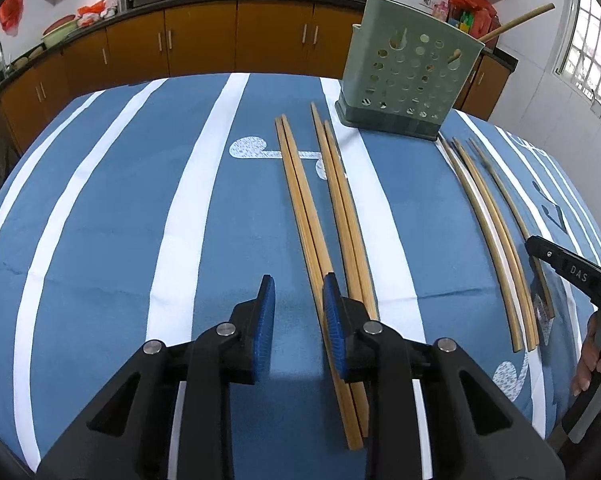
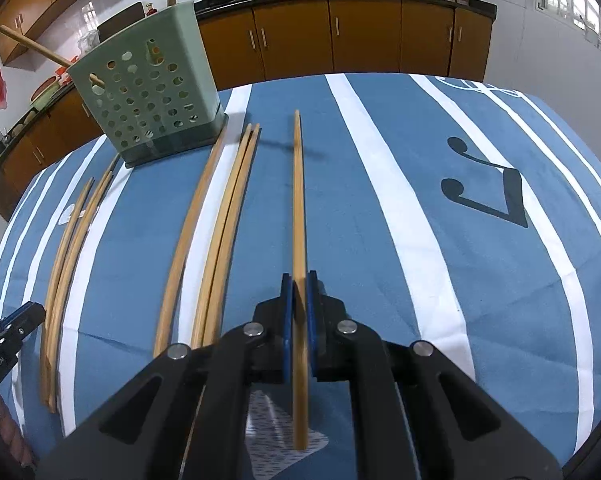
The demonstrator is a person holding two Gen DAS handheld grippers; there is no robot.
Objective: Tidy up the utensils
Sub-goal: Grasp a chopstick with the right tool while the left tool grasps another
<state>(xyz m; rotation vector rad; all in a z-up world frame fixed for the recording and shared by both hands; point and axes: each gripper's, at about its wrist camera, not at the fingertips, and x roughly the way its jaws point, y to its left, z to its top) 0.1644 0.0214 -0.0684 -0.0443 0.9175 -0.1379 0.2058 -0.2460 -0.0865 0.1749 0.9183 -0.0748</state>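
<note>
Apparently lifted, right gripper [image 2: 299, 280] clamps chopstick [image 2: 298, 200].

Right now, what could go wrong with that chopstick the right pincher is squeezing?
1. The right gripper pinches the chopstick near one end, so the long front part may swing or slip when tilted toward the holder.
2. The holder already has sticks leaning out of it; bumping one could nudge or tip the holder.
3. The left gripper is open, with one pad right over the chopsticks on the cloth, and could knock them out of line.
</note>
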